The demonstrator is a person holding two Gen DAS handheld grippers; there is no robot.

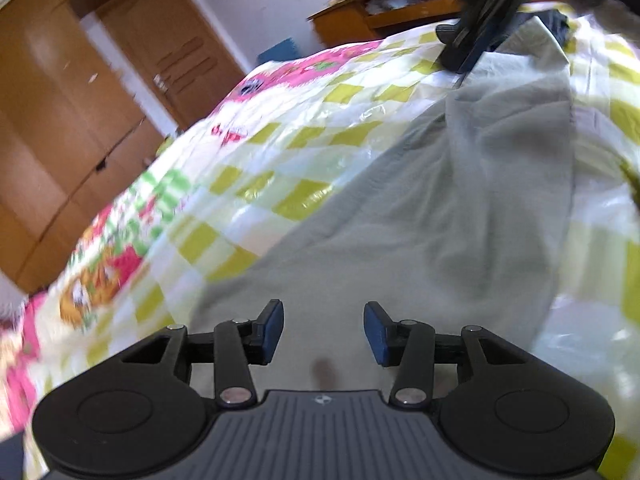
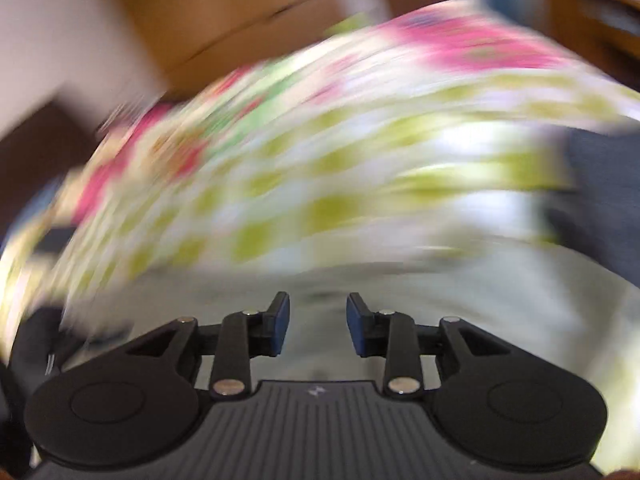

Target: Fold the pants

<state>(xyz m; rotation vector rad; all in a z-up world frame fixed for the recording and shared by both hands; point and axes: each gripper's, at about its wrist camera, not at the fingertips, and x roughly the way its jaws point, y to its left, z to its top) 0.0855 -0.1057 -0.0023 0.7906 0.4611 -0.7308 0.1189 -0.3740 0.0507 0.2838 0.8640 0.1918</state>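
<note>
Pale grey-green pants lie spread on a bed covered by a green-checked, pink-flowered quilt. My left gripper hovers over the near part of the pants, open, with nothing between its blue pads. At the far end of the pants, my right gripper shows as a dark shape held from above. The right wrist view is badly blurred; there the right gripper stands open over the pale pants, nothing between its pads, and the quilt lies beyond.
A wooden wardrobe and door stand left of the bed. A wooden desk with clutter is behind it. A dark blue garment lies at the far right of the bed, also blurred at the right edge.
</note>
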